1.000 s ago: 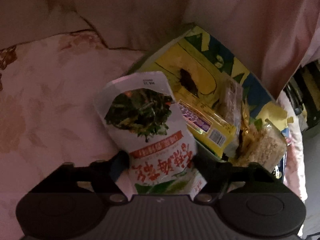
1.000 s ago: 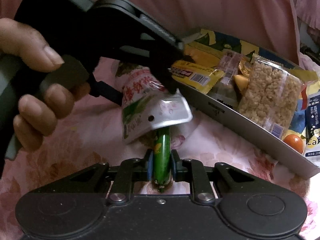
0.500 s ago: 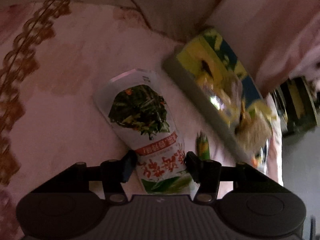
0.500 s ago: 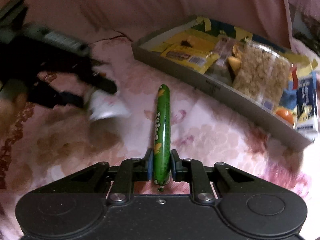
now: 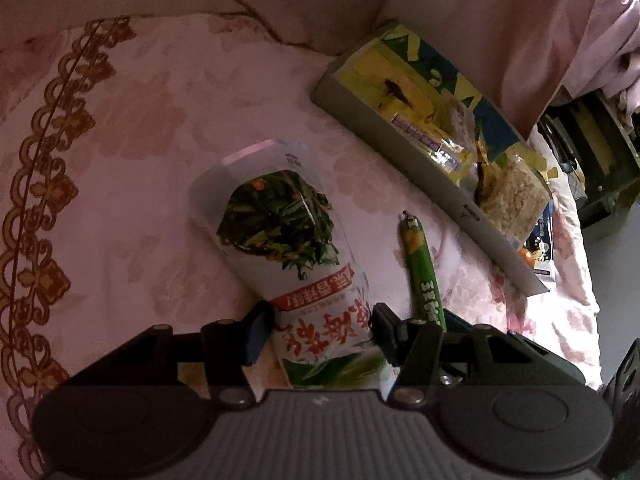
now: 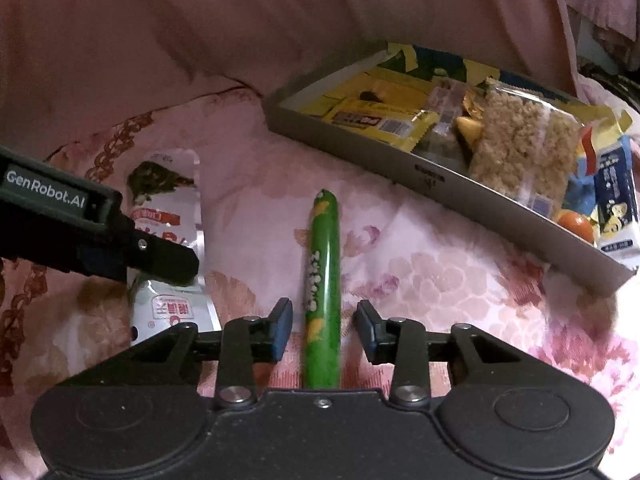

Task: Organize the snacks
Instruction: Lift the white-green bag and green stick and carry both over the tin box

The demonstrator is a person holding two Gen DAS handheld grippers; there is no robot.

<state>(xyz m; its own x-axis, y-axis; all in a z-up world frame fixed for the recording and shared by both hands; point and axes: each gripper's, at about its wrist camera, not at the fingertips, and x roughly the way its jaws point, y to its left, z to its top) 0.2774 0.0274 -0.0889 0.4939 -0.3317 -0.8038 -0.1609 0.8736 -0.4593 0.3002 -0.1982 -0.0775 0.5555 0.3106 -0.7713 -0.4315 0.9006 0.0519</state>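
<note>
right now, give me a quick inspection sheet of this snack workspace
surface: pink floral bedspread, soft, patterned border at left.
job's things: green sausage stick lying on the bedspread; white vegetable snack pouch lying flat; grey tray holding yellow bars, a rice crisp pack and other wrapped snacks.
clutter: blue and white packet at the tray's far end.
grippers: left gripper pads against the pouch's sides; right gripper jaws opening, the stick between them with gaps both sides.
cables: nothing seen.
surroundings: pink bedding heaped behind the tray; dark furniture beside the bed.
</note>
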